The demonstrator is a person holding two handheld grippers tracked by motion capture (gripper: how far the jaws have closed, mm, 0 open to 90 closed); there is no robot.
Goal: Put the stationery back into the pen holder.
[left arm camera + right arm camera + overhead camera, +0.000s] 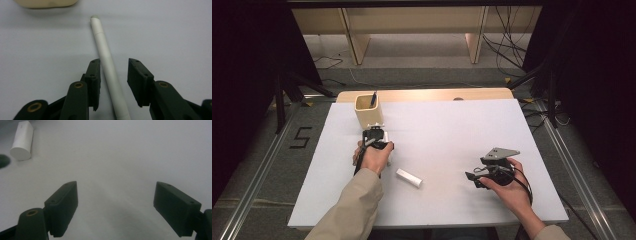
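White and slender, the pen (106, 62) lies flat between the jaws of my left hand-held gripper (113, 82), its long axis running away from the camera with the rounded tip aimed toward the pale wooden cup (368, 110) ahead. Those jaws stand parted on either side of the barrel; the left one looks to be just touching it, the right one apart from it, so nothing is clamped. From the high view that gripper (375, 138) sits just in front of the cup, which holds a dark pen (373, 99) standing tilted inside. A short white cap (409, 178) lies on its side nearer me, between my two hands, angled across the surface (452, 130). My right hand-held gripper (115, 207) hovers with its jaws spread wide over bare sheet, the cap (22, 140) well off toward its upper left. White covering spreads over the surface, with a wooden edge at the far side. Beyond it I see grey floor, light wooden furniture legs, loose cables and dark stands at both sides.
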